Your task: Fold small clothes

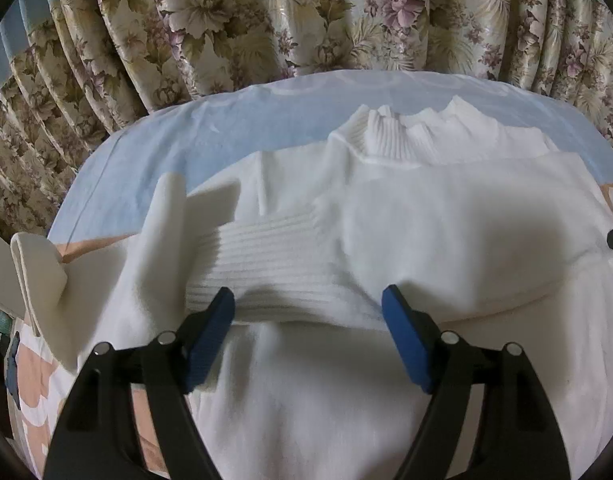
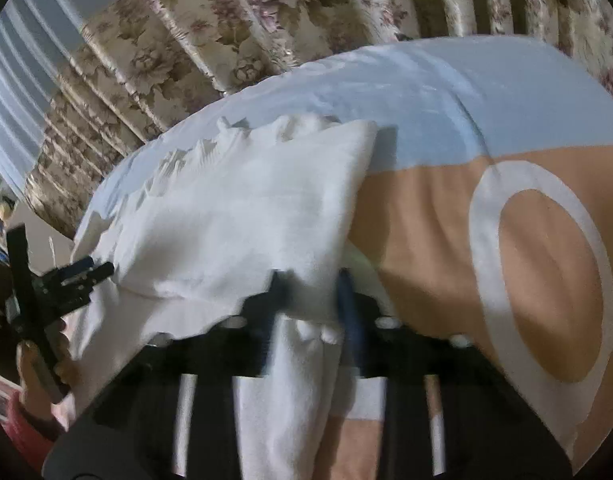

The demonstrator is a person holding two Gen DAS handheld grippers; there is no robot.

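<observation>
A white knitted turtleneck sweater lies on the bed, its ribbed collar at the far side and a ribbed cuff folded across the body. My left gripper is open just above the sweater, its blue pads either side of the cuff and the fold edge. In the right wrist view the sweater is bunched and lifted. My right gripper is shut on its edge, with white cloth hanging down between the fingers. The left gripper shows at the far left there.
The bed sheet is pale blue at the far side and peach with a white ring nearer. Floral curtains hang right behind the bed. White board-like pieces lie at the left of the sweater.
</observation>
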